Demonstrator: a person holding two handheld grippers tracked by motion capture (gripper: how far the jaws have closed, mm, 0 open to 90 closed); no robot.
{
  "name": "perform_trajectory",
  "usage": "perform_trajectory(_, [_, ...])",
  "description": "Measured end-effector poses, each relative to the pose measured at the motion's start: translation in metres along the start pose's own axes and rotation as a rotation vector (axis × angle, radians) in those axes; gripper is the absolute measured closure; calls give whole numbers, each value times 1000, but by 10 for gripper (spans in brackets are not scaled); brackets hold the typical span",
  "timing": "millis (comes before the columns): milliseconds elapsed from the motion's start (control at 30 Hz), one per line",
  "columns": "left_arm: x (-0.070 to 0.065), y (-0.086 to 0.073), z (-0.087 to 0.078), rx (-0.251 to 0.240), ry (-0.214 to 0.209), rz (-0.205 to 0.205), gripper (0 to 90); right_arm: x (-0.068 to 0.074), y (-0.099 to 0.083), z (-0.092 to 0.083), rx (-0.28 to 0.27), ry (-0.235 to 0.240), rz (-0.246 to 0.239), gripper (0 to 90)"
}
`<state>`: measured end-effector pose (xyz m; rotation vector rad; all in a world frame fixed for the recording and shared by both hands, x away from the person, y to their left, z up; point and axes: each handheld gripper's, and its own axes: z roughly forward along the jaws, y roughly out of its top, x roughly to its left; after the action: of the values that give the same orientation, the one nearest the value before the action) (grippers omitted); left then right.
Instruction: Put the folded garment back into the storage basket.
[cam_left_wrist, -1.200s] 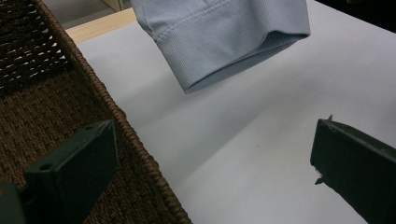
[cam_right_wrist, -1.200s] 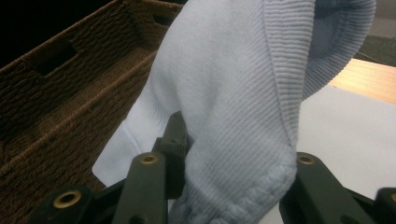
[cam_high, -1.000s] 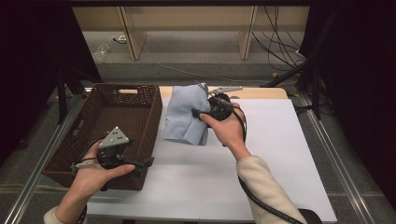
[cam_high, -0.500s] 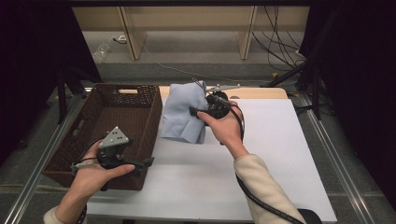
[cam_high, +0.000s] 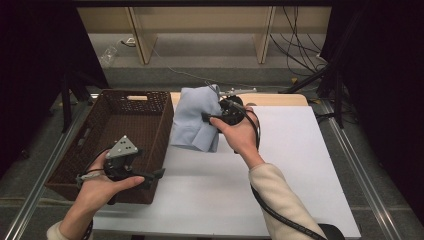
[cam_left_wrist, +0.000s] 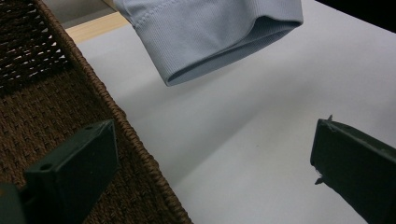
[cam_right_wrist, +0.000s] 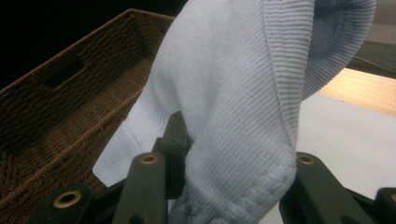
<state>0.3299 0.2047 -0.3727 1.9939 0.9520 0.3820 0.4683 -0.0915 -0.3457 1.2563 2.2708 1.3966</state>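
The left gripper hovers unmoved at the wicker basket, jaws spread and empty. The right gripper stays clenched on the pale blue garment, now carried closer to the basket, hanging above the white table.

The high view looks forward and down from above on the brown woven wicker basket at the table's left. The left gripper view sits close at that basket's near right rim, facing away from it. The right gripper view looks close toward it.
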Motion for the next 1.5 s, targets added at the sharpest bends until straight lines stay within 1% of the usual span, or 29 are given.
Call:
perform_trajectory(333, [0, 0, -1, -5, 1, -2, 4, 4, 4, 3, 0, -1, -3, 640])
perform_trajectory(733, [0, 1, -1, 0, -1, 1, 4, 6, 9, 1, -13, -1, -7, 640])
perform_trajectory(1500, [0, 1, -2, -9, -1, -1, 4, 13, 20, 3, -21, 2, -16, 640])
